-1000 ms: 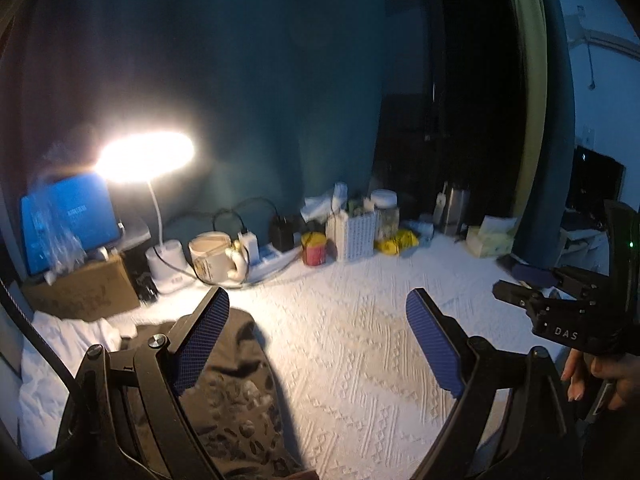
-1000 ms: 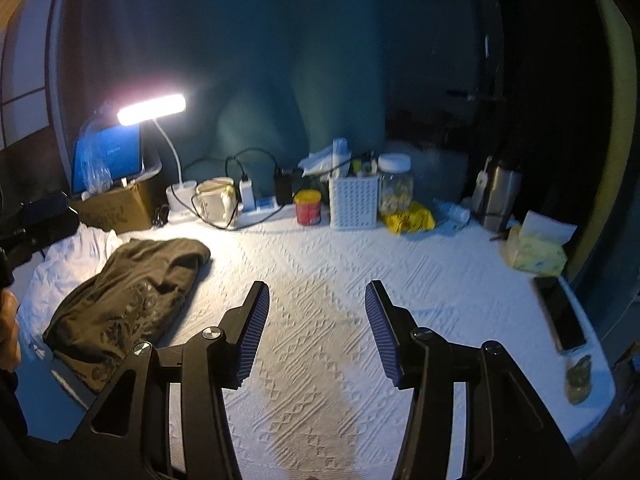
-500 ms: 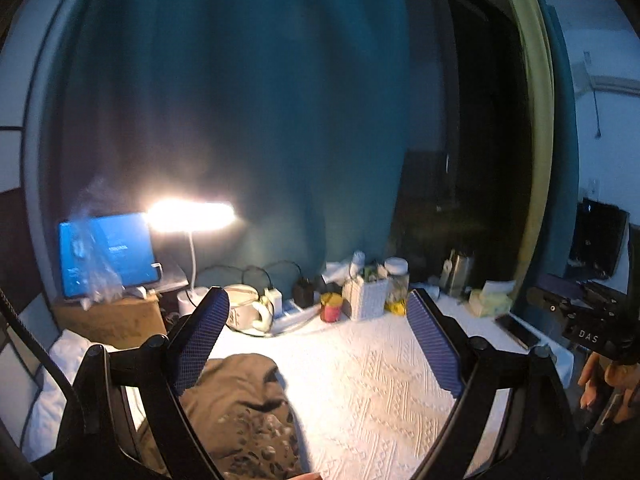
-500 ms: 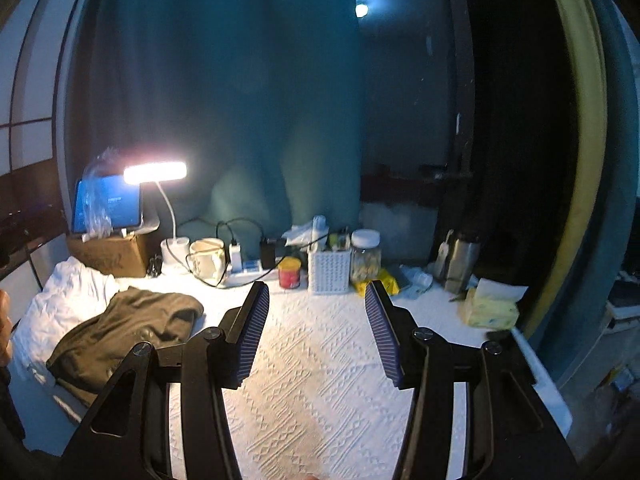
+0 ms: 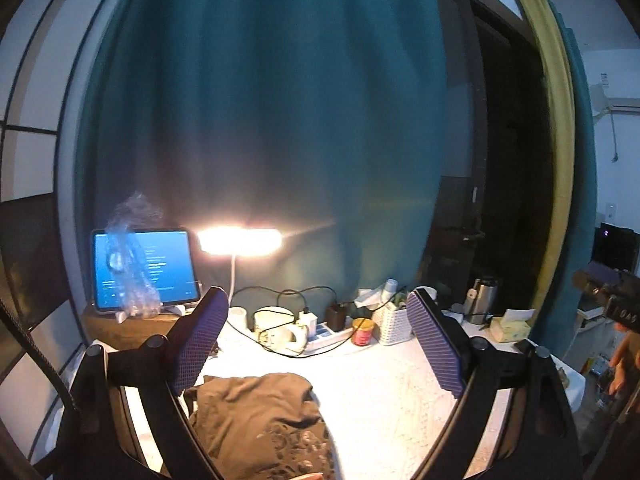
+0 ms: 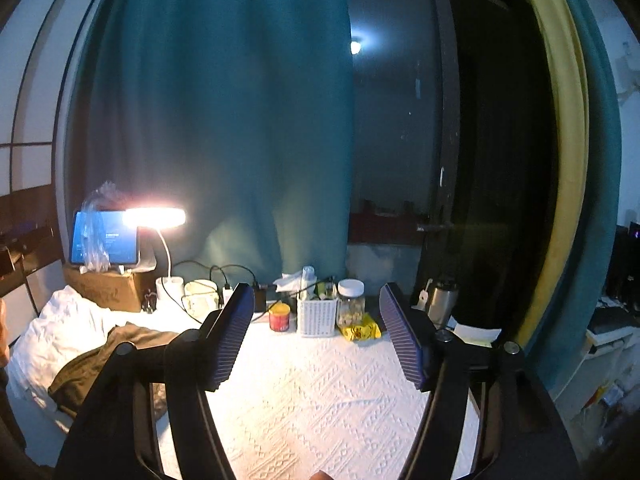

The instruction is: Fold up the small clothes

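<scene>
A dark olive-brown garment with a pale print lies crumpled on the white textured cloth at the table's left. It also shows in the right wrist view, partly behind the left finger. My left gripper is open and empty, raised above the garment and tilted up toward the teal curtain. My right gripper is open and empty, raised over the middle of the table, to the right of the garment.
Along the back stand a lit desk lamp, a tablet on a cardboard box, a mug, a power strip with cables, a red tin, a white basket, a jar, a steel flask and a tissue pack. White fabric lies at the left.
Both grippers have lifted and tilted upward, so the table sits lower in view and the curtain fills more. The garment has not moved. Both stay open.
</scene>
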A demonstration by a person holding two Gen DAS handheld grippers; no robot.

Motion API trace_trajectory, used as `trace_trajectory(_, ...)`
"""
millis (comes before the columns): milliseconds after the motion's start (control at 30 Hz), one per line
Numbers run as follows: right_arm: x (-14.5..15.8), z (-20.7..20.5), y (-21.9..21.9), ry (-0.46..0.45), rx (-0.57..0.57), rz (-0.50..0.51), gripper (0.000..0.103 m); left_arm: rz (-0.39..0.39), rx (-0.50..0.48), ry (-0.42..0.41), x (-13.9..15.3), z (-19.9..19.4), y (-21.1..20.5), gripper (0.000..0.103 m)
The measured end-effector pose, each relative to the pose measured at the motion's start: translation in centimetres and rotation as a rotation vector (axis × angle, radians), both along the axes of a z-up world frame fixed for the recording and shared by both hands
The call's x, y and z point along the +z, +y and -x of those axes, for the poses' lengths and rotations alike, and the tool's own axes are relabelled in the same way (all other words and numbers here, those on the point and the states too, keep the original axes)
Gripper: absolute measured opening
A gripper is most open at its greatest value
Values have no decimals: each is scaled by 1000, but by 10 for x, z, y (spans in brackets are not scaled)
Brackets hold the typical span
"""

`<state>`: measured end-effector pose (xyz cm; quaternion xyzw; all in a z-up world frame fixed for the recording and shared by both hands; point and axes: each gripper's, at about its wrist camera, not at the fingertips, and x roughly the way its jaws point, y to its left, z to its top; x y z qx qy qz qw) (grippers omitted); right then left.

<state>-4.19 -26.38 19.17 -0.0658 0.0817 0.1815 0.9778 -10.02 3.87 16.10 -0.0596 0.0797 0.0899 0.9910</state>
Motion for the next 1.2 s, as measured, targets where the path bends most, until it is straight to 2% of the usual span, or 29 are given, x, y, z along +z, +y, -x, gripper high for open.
trace_trajectory(233,4,-14,6,3,-2,-29,69,-4,32,37,-7,-14,10,90)
trace_trajectory(467,2,-34,9,21,-17,-30,69,-4,19,77,-14,-32,11,90)
trace_trajectory(767,-4,-51,12,45,-20,-25,69,0,21,86,-16,-43,14,90)
trace_trajectory(1200,-5,-56,15,51,-22,-28,69,4,27,89,-15,-48,14,90)
